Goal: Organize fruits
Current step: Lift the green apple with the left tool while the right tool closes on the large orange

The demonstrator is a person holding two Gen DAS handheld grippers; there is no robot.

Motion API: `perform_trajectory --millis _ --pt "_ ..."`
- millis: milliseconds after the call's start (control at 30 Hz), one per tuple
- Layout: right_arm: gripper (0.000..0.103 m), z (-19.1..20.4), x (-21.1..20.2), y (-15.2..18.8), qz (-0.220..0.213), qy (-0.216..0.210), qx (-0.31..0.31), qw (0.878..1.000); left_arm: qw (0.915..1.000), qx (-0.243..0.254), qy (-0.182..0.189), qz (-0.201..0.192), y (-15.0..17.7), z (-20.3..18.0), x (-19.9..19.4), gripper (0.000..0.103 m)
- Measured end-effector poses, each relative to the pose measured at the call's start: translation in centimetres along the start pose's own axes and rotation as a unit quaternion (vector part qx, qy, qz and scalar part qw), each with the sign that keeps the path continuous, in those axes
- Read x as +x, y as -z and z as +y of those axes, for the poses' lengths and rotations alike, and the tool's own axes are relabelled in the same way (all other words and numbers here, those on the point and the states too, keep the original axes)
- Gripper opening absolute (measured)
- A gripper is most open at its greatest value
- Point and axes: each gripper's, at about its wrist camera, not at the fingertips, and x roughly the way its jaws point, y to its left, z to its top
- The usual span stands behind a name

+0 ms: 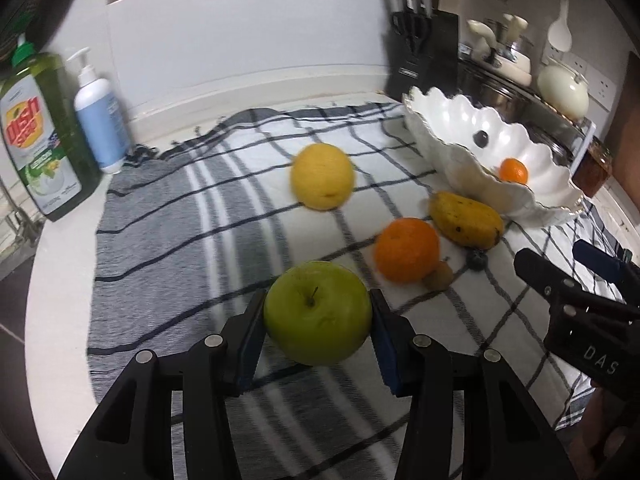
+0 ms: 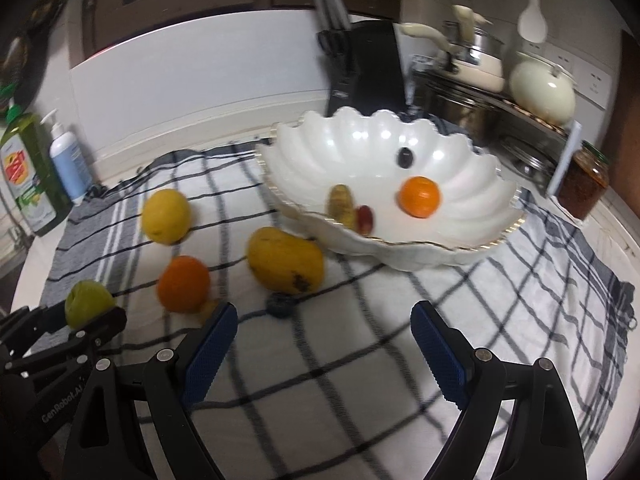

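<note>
Apple (image 1: 316,312) clamped in your left gripper (image 1: 318,320), stem facing the camera.
Your right gripper (image 2: 324,344) gapes empty; mango (image 2: 285,265) lies lengthwise toward the bowl (image 2: 460,248).

We see a green apple (image 1: 316,312) gripped between the left claw (image 1: 318,320) fingers, stem up. A yellow lemon (image 1: 322,176), an orange (image 1: 407,250), a spotted yellow mango (image 1: 466,220), a blueberry (image 1: 477,259) and a small brownish fruit (image 1: 439,275) lie on the checked cloth (image 1: 160,220). The scalloped white bowl (image 2: 380,148) holds a small orange (image 2: 420,196), a dark grape (image 2: 405,157), a red grape (image 2: 365,218) and a yellowish fruit (image 2: 342,205).
</note>
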Motion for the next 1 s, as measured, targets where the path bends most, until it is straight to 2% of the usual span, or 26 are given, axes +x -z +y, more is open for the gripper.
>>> perform_trajectory --millis 333,667,867,1000 --pt "0.089 4.3 0.9 -0.9 0.004 -0.039 -0.038 0.998 0.9993 -0.031 -0.018 -0.009 -0.3 3.9 -0.9 0.048" --pt "0.088 8.1 2.9 -1.8 0.016 -0.05 -0.08 0.995 0.998 -0.054 -0.03 -0.013 -0.2 7.0 -1.2 0.048" --pt "0.078 9.6 4.5 -1.9 0.029 -0.049 -0.1 0.993 0.9974 -0.064 -0.031 -0.012 -0.2 8.1 -1.0 0.048" --pt "0.065 10.0 5.9 -1.6 0.049 -0.047 -0.105 0.992 0.9974 -0.066 -0.028 -0.01 -0.1 8.2 -0.7 0.048"
